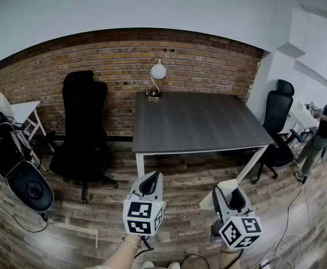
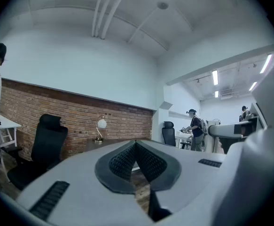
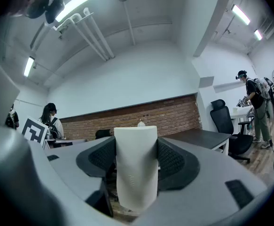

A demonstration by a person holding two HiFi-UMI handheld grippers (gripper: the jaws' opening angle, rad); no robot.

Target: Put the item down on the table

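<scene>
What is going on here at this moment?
A person faces a dark grey rectangular table with a gripper in each hand. The right gripper is closed on a smooth white tube-shaped item, held upright between its pads. The left gripper is shut and empty. The item is not yet on the table, where a small globe lamp stands at the far edge.

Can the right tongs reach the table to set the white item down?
Likely yes: the table is bare but for a lamp at its far edge, nothing between it and the right tongs holding the white item.
</scene>
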